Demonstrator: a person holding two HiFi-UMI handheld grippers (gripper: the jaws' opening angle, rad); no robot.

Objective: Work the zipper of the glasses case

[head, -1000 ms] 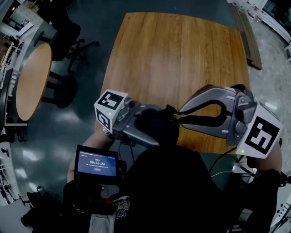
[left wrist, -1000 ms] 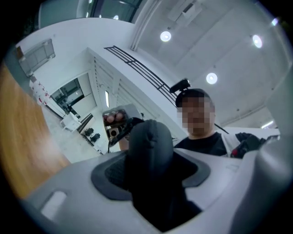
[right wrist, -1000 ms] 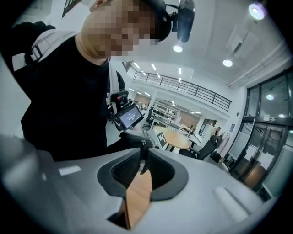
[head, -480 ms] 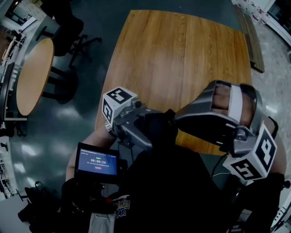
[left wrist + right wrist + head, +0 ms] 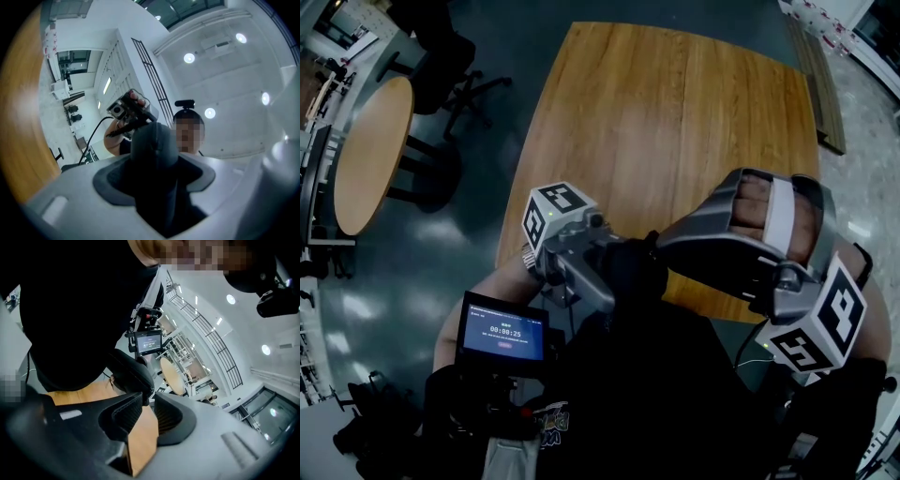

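Observation:
In the head view a black glasses case (image 5: pixel 636 272) is held in the air at the near edge of the wooden table (image 5: pixel 675 122). My left gripper (image 5: pixel 609 267) is shut on its body. In the left gripper view the case (image 5: pixel 154 145) stands up between the grey jaws of my left gripper (image 5: pixel 154 187). My right gripper (image 5: pixel 661 246) reaches in from the right, its tips on the case's end. In the right gripper view the ribbed pads of my right gripper (image 5: pixel 146 401) are nearly together, pinching at the zipper edge of the case (image 5: pixel 133 373). The small pull is hardly visible.
A round table (image 5: pixel 366 159) and dark chairs (image 5: pixel 441 66) stand on the floor to the left. A small lit screen (image 5: pixel 502 330) hangs in front of the person's dark clothing. A low wooden platform (image 5: pixel 811 75) lies beyond the table's right edge.
My right gripper has rolled, so its marker cube swung from the right side down to the lower right and the hand strap faces up. The left gripper rolled a little. The case stays put.

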